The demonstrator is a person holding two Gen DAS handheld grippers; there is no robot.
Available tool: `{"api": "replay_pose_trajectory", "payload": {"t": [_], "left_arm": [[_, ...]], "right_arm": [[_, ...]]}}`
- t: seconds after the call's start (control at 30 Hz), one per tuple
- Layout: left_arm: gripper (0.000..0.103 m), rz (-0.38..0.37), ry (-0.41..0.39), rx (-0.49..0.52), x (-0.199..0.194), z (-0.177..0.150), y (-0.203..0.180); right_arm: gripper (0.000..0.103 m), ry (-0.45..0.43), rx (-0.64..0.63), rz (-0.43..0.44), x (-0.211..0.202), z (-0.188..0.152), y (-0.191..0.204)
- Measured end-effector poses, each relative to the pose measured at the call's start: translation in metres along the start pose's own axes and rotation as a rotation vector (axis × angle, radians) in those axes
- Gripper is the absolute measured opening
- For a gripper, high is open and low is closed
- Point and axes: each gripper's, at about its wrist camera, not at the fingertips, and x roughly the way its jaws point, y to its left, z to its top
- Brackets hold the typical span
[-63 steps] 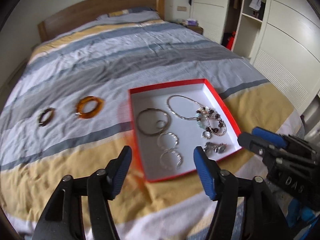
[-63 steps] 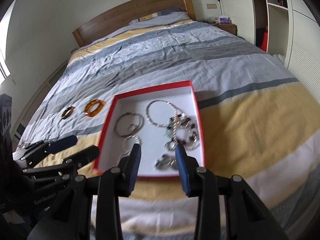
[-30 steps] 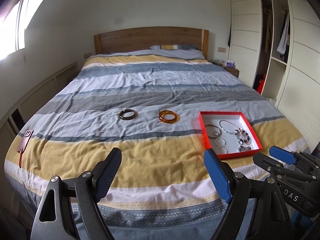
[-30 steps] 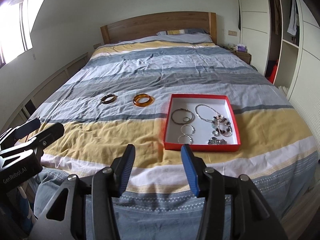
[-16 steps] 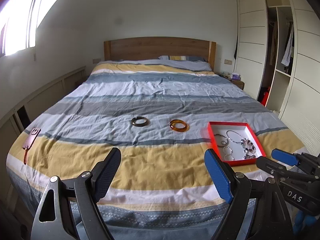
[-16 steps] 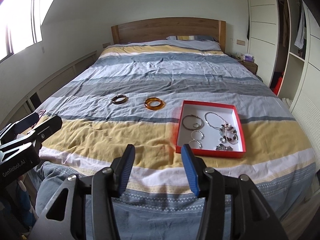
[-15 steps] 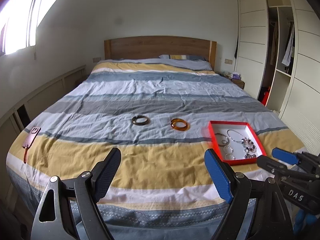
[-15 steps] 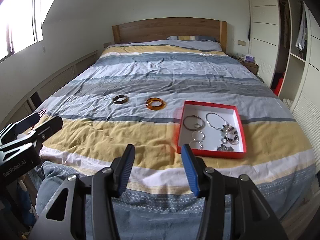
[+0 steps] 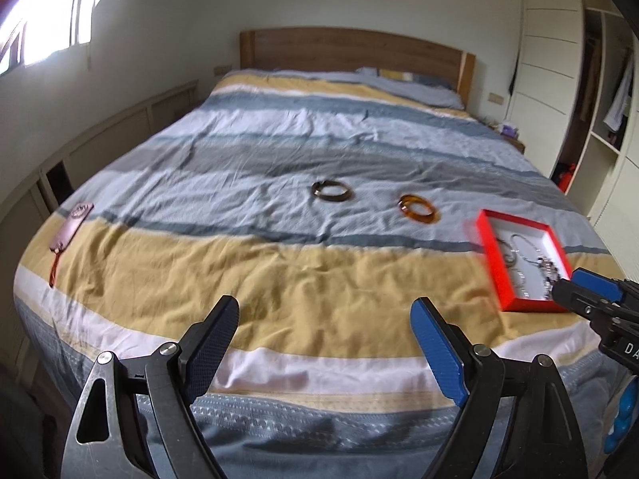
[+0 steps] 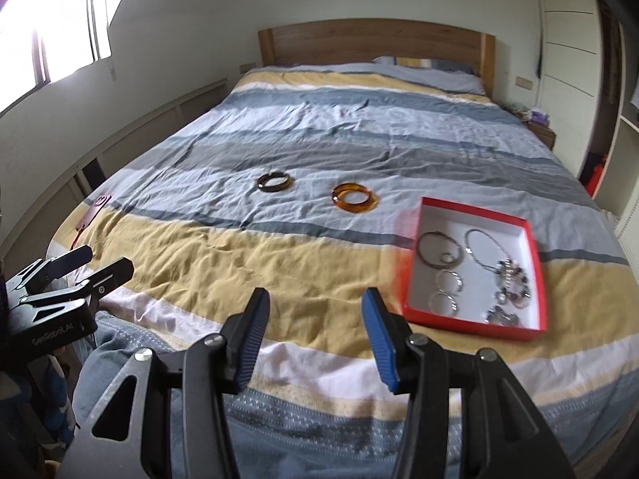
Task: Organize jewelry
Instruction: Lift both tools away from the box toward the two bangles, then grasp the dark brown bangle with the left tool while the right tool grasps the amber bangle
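A red box [image 10: 471,325] lies on the striped bed and holds silver hoops [image 10: 439,249], a chain and a beaded bracelet [image 10: 513,275]. The box [image 9: 519,307] also shows at the right of the left wrist view. Left of it on the quilt lie an amber bangle [image 10: 355,198] [image 9: 419,208] and a dark brown bangle [image 10: 274,182] [image 9: 331,191]. My left gripper [image 9: 323,311] hangs open and empty over the bed's near edge, short of the bangles. My right gripper [image 10: 315,299] is also open and empty, just left of the box.
A phone in a pink case [image 9: 72,225] lies at the bed's left edge. A wooden headboard [image 10: 375,42] closes the far end. White wardrobes [image 9: 559,92] and a nightstand [image 10: 539,127] stand on the right. A low panelled wall [image 9: 120,131] runs under the window on the left.
After pulling back from above the box, both grippers have come closer to the bed and shifted left. The bangles look larger and the box sits farther right. Jaws are unchanged.
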Motion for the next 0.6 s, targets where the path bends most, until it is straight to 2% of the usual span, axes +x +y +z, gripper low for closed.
{"api": "replay_pose_trajectory", "payload": {"t": [0.3,0.4,0.6], "left_arm": [[0.083,-0.028,0.101,-0.012,0.088,0.028,0.013],[0.081,-0.033,0.123,-0.033,0.119,0.047,0.021],[0.079,0.005,0.130,-0.030,0.183,0.098,0.036]], "right_arm": [[0.046,0.066,0.004,0.052,0.081,0.037,-0.017],[0.046,0.075,0.015,0.058,0.107,0.054,-0.026],[0.046,0.078,0.041,0.030,0.161,0.096,-0.048]]}}
